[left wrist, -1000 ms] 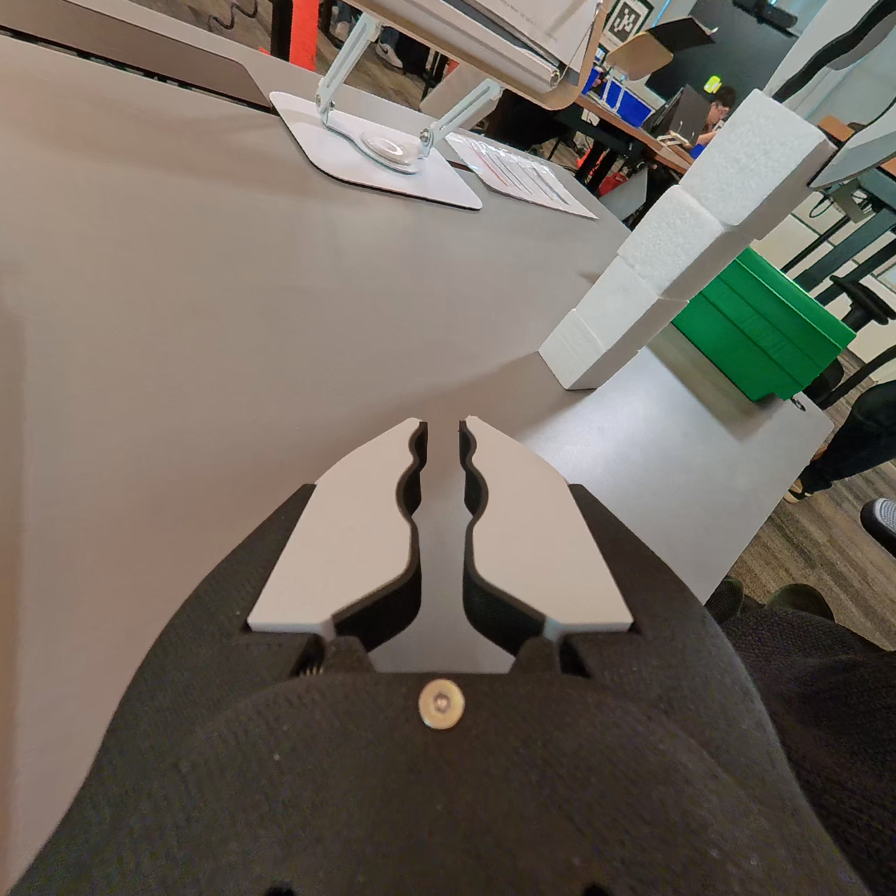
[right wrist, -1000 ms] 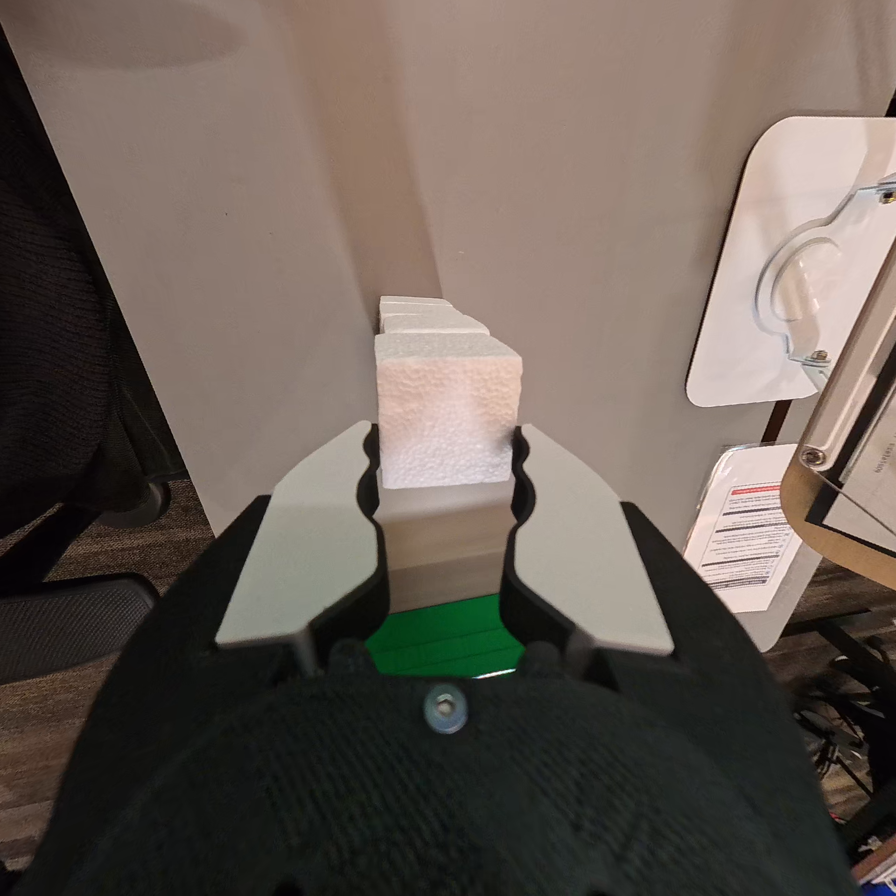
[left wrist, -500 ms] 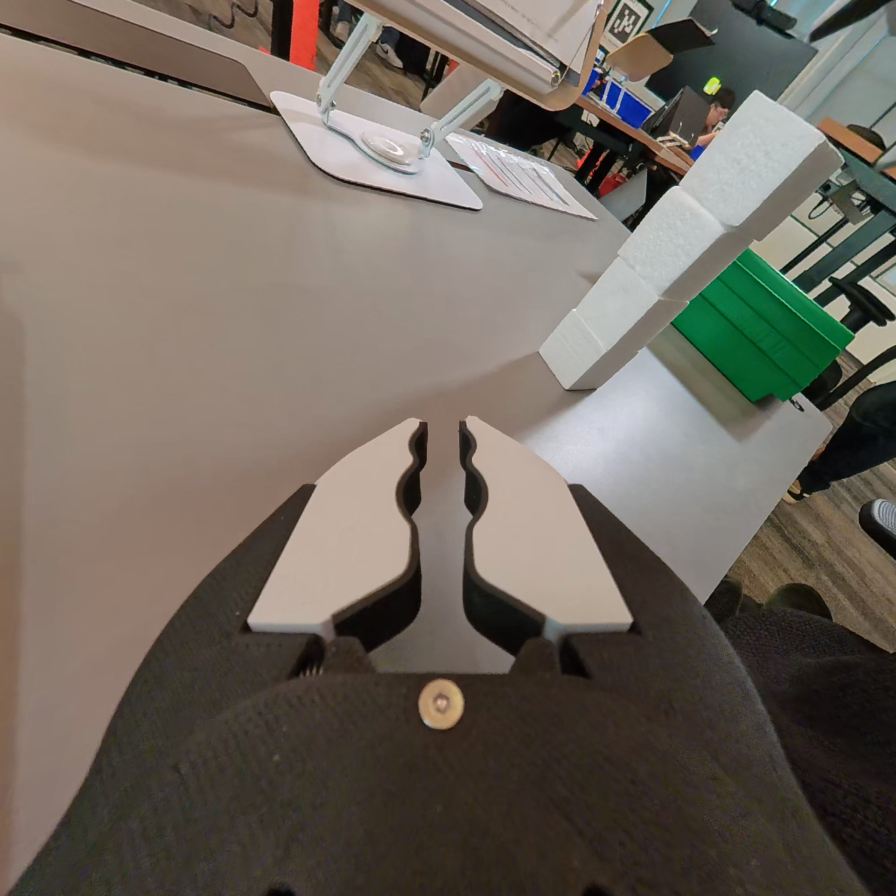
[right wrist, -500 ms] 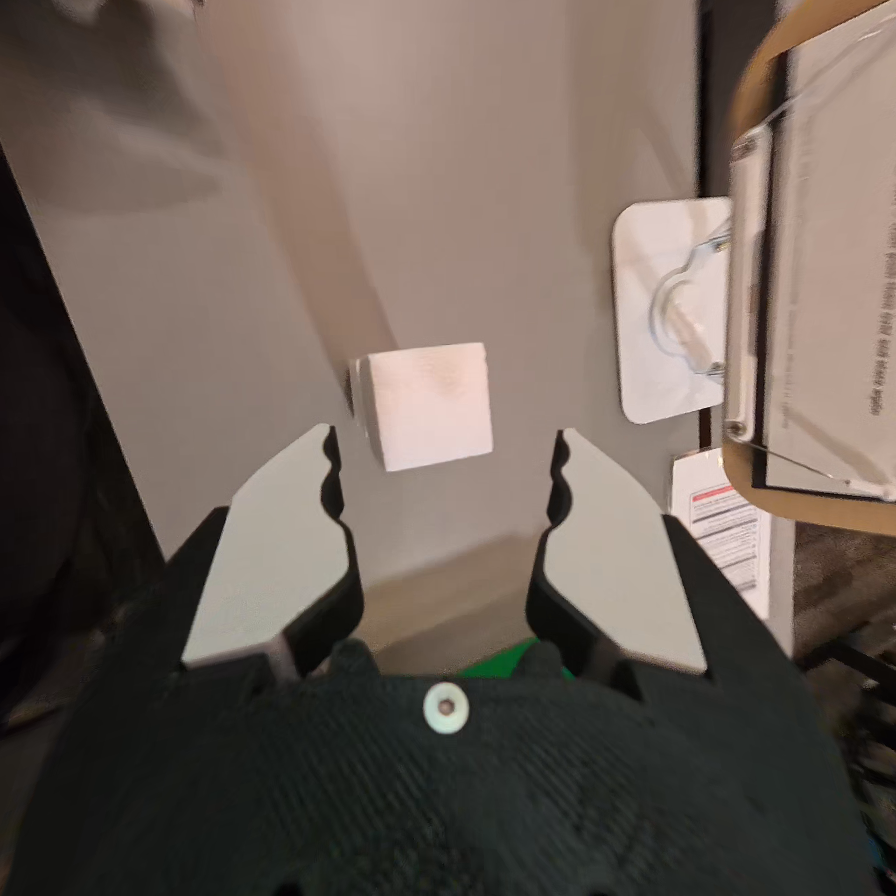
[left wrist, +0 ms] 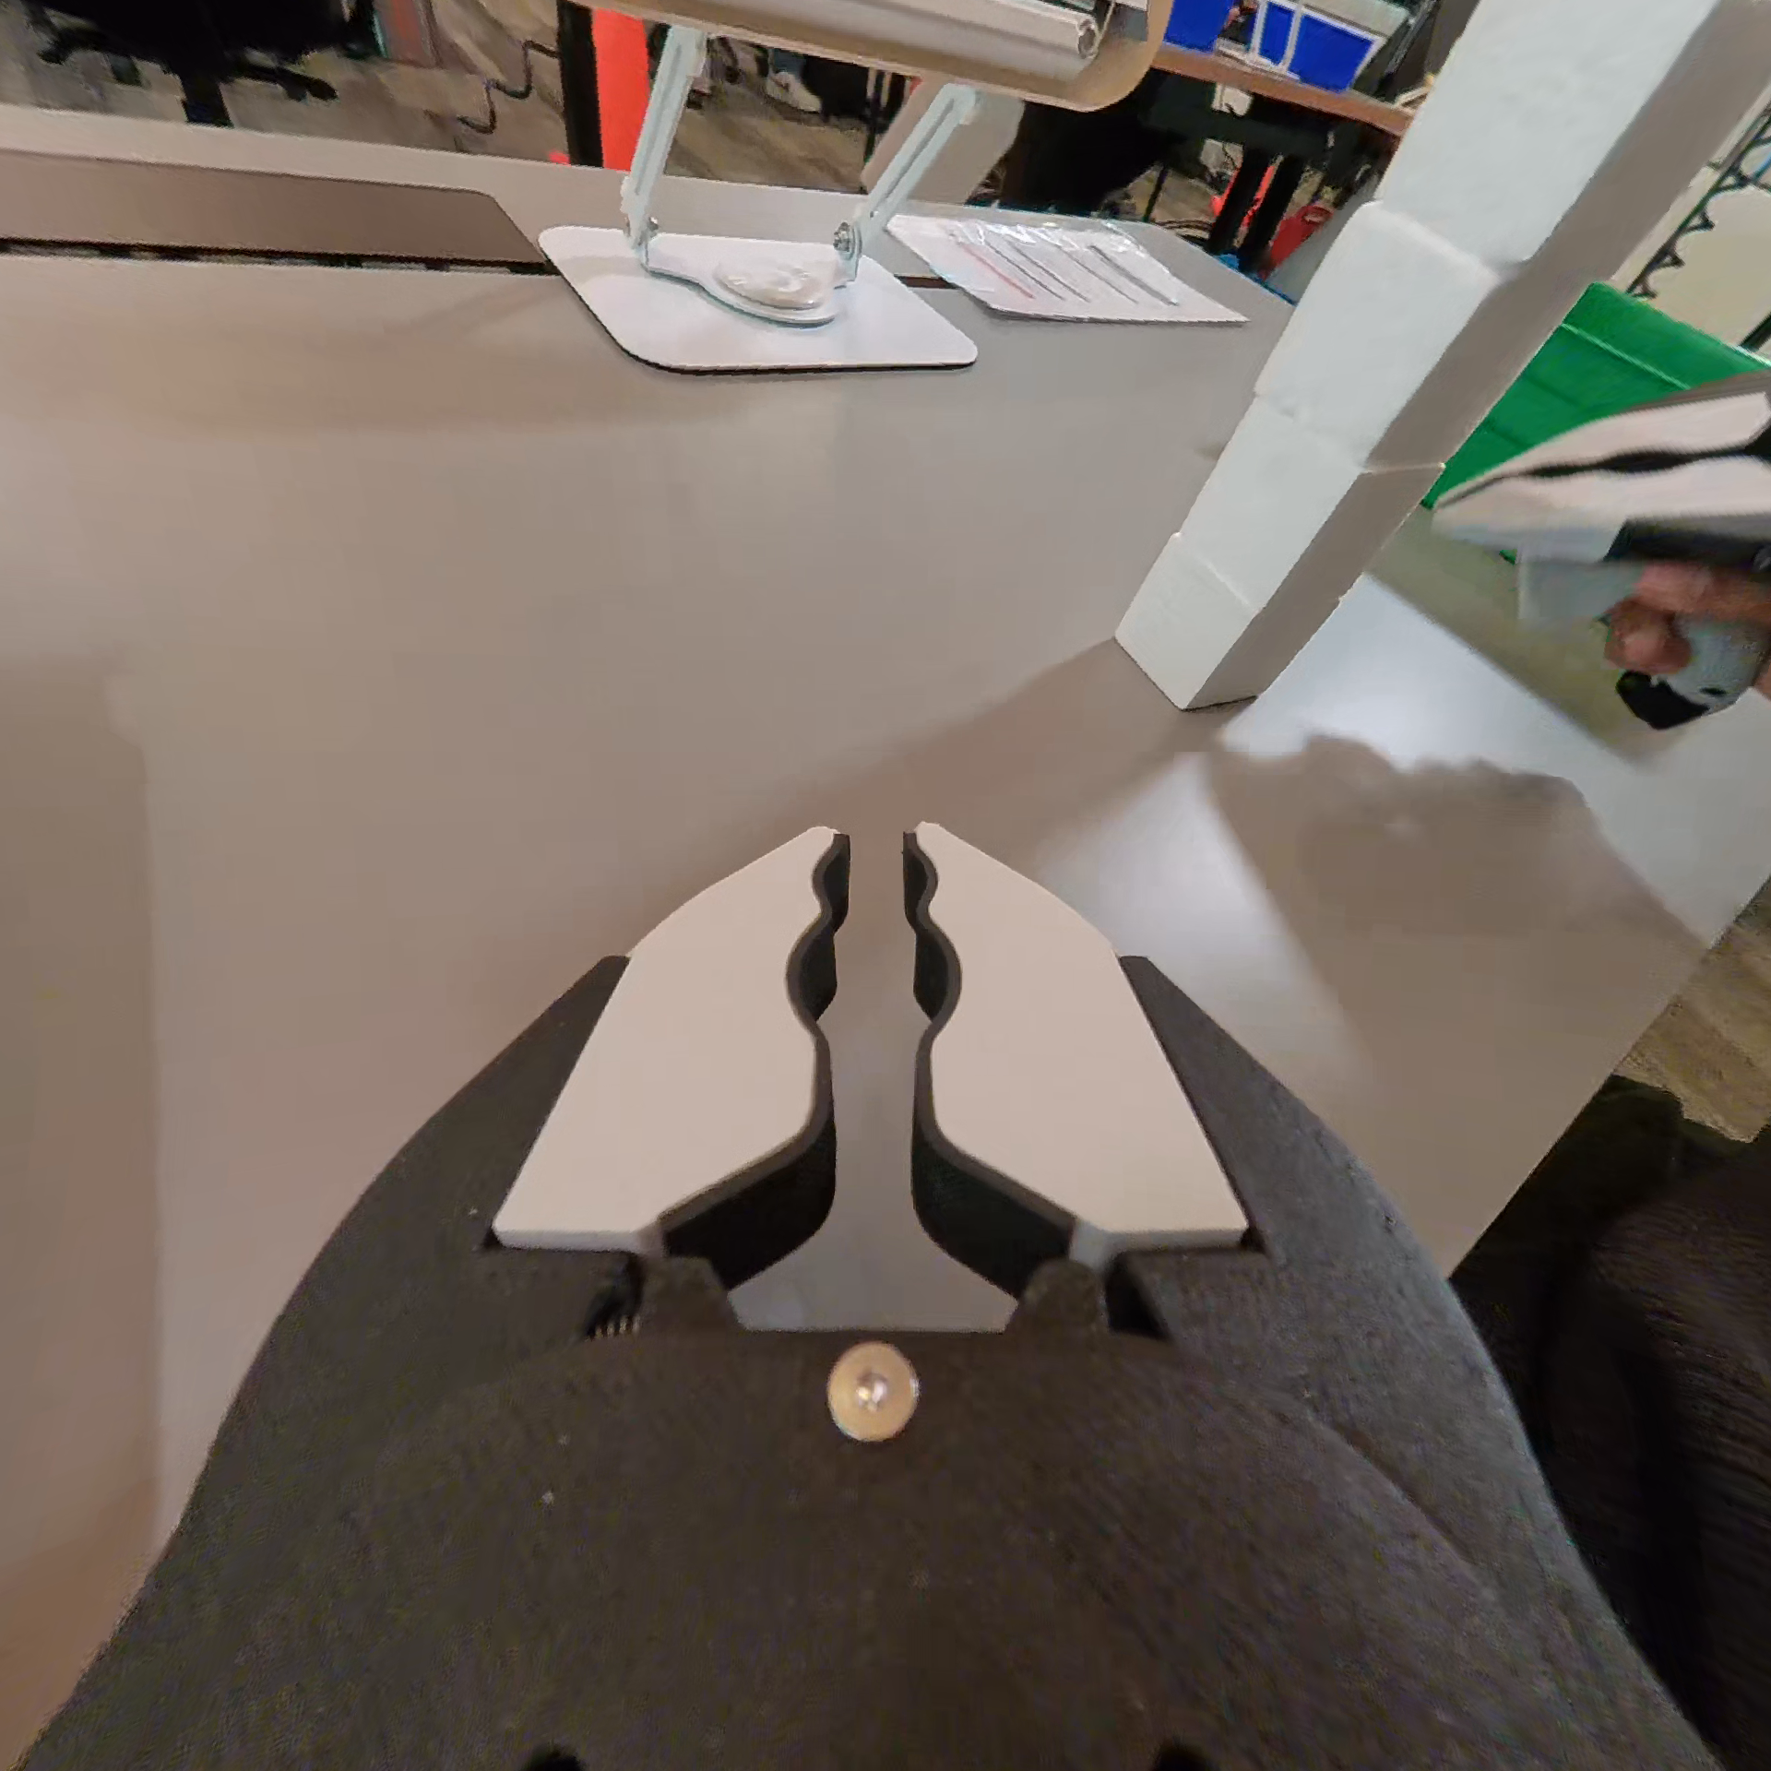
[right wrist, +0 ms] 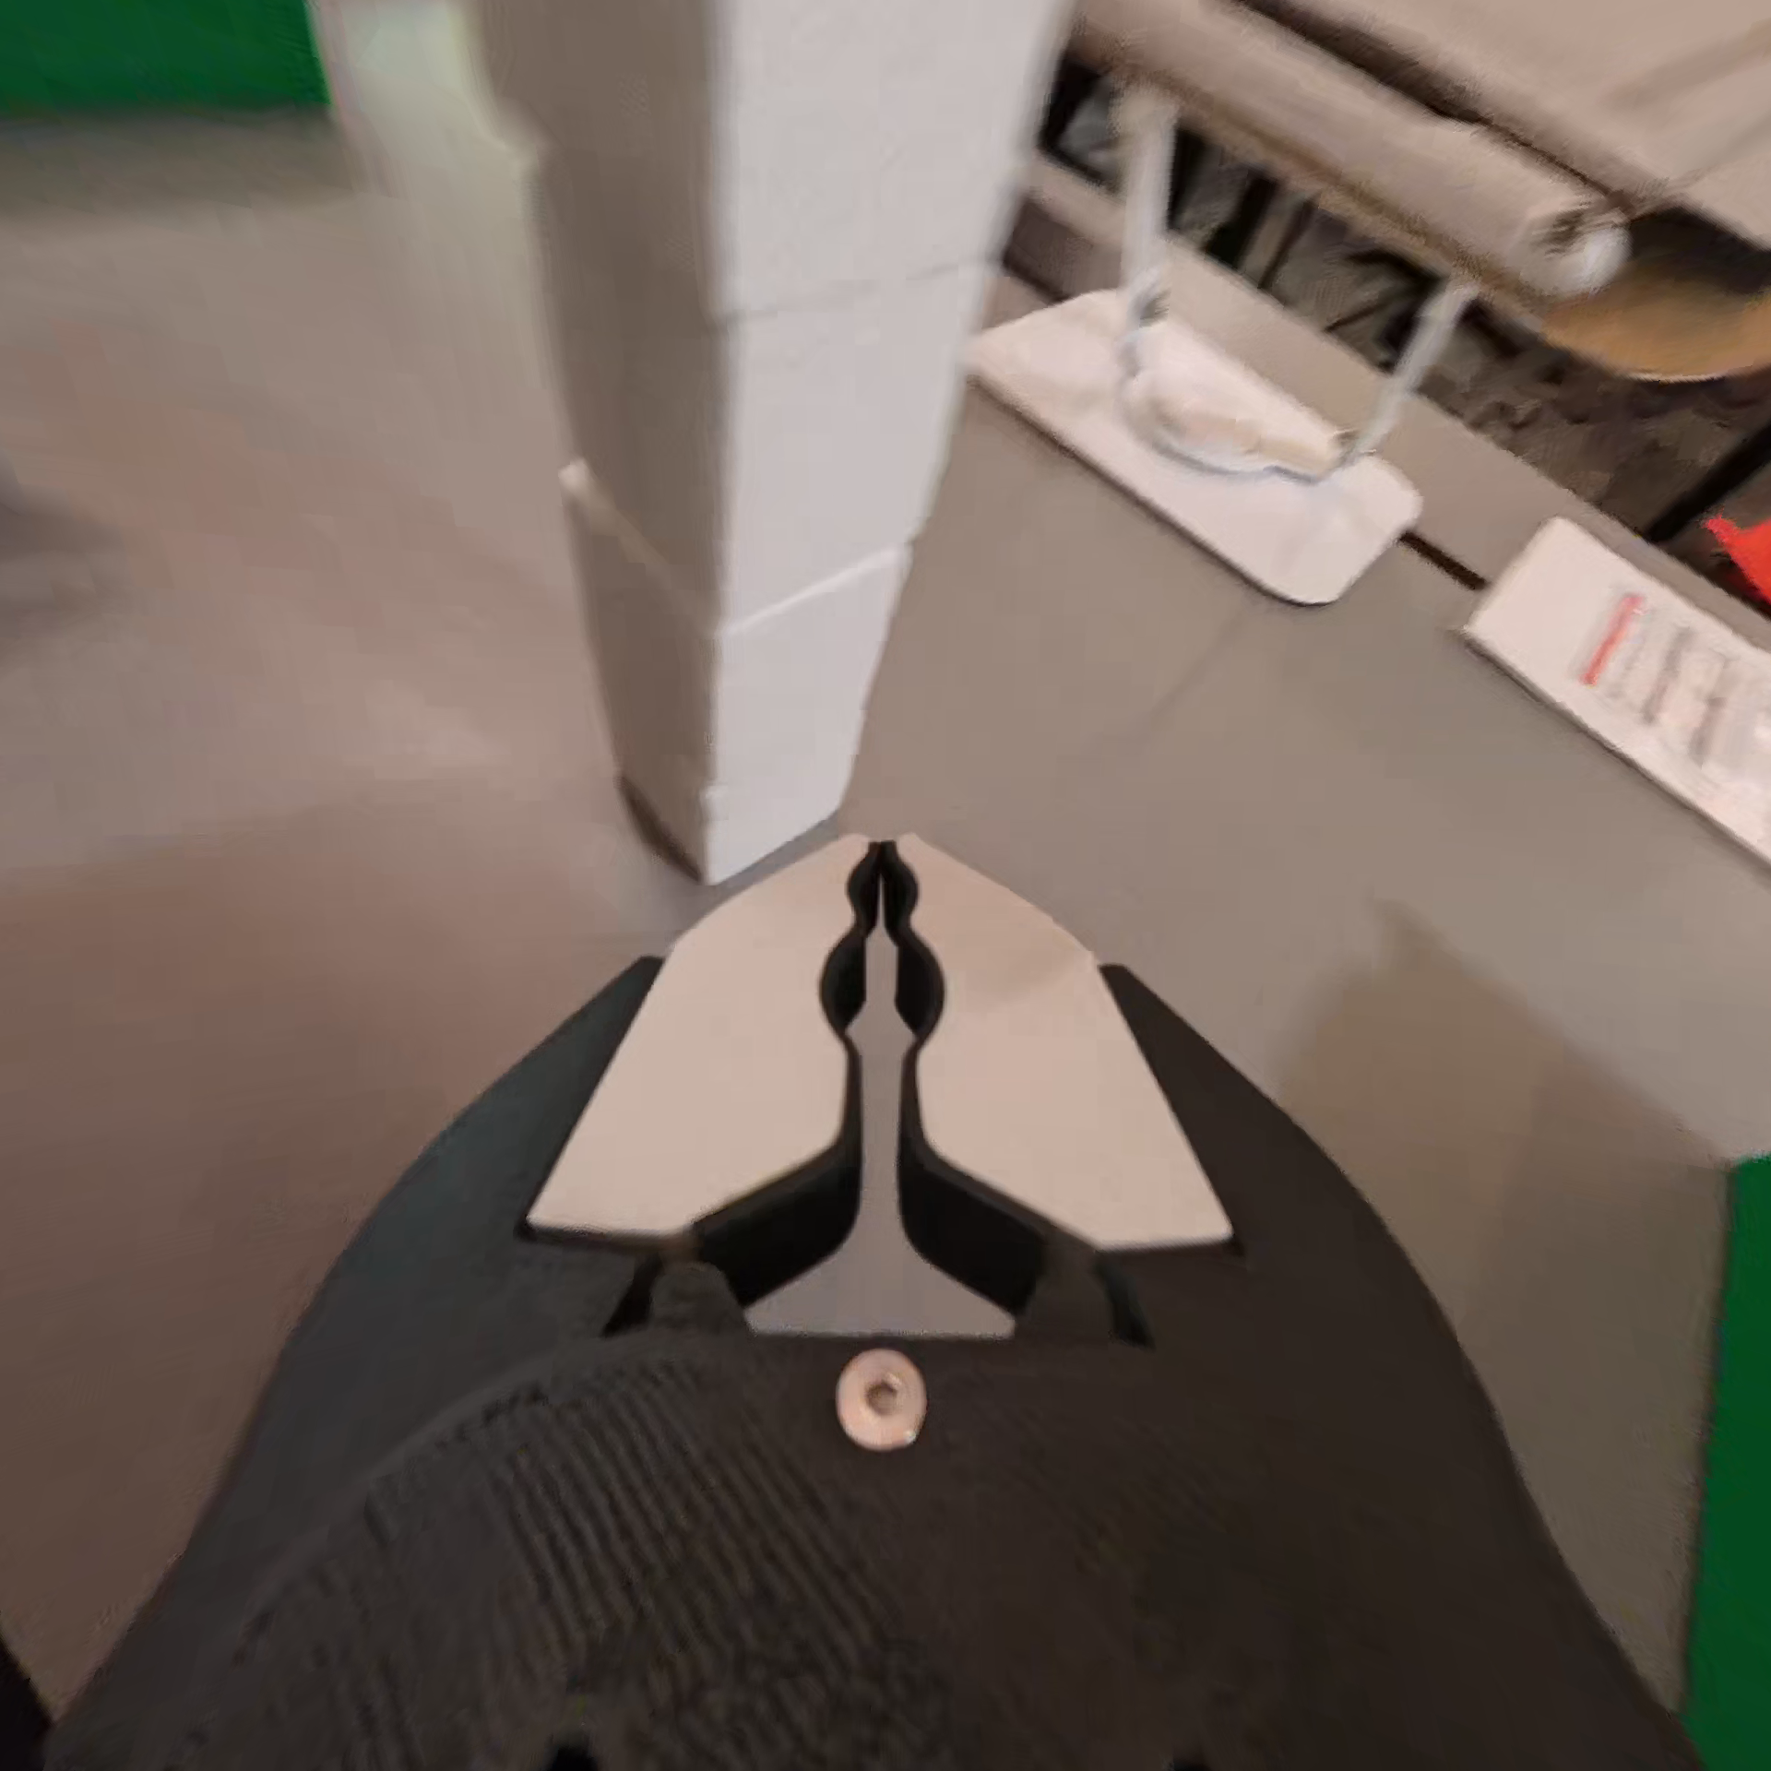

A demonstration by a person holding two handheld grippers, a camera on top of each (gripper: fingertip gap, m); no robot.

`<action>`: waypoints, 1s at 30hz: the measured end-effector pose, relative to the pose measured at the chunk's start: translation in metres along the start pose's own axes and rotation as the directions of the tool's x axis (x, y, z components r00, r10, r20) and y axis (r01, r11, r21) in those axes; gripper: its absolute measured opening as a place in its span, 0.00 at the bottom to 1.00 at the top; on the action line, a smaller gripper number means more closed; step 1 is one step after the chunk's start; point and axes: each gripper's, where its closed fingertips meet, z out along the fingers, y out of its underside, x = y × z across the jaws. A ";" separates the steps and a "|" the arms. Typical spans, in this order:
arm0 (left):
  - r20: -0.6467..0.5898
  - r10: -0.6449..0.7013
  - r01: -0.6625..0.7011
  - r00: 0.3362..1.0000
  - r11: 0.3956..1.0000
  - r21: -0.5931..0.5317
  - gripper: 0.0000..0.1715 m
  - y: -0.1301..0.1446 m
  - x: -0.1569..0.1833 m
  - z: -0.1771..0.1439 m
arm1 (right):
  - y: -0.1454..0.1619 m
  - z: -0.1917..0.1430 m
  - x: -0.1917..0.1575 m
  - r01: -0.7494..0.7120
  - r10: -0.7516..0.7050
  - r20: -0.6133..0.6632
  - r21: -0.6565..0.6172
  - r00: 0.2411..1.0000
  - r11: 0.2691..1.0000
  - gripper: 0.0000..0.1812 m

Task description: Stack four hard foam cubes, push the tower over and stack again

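A leaning tower of several white foam blocks (left wrist: pixel 1342 383) stands on the grey table (left wrist: pixel 479 623), to the right of and beyond my left gripper (left wrist: pixel 875 839). My left gripper hovers low over the table with its jaws a narrow slit apart and nothing between them. My right gripper (right wrist: pixel 880 848) is shut with nothing between its pads, close to the foot of the foam tower (right wrist: pixel 795 479). In the left wrist view, the right gripper (left wrist: pixel 1620 479) shows blurred at the right edge, held by a hand.
A green box (left wrist: pixel 1610 383) sits behind the tower; green also shows at the right edge of the right wrist view (right wrist: pixel 1749 1437). A stand on a white base plate (left wrist: pixel 767 316) and a laminated sheet (left wrist: pixel 1064 273) lie at the far edge. The table edge runs at the right. The grippers' ends are close to 30 centimetres from one another.
My right gripper let go of the top foam block, opened wide, drew away, swung down beside the tower's foot and shut on air. My left gripper stayed nearly still.
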 end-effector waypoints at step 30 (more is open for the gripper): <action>0.065 0.190 -0.175 0.980 0.967 -0.187 0.06 0.023 -0.002 0.016 | 0.009 0.029 -0.061 0.112 -0.112 0.276 0.016 0.955 0.994 0.00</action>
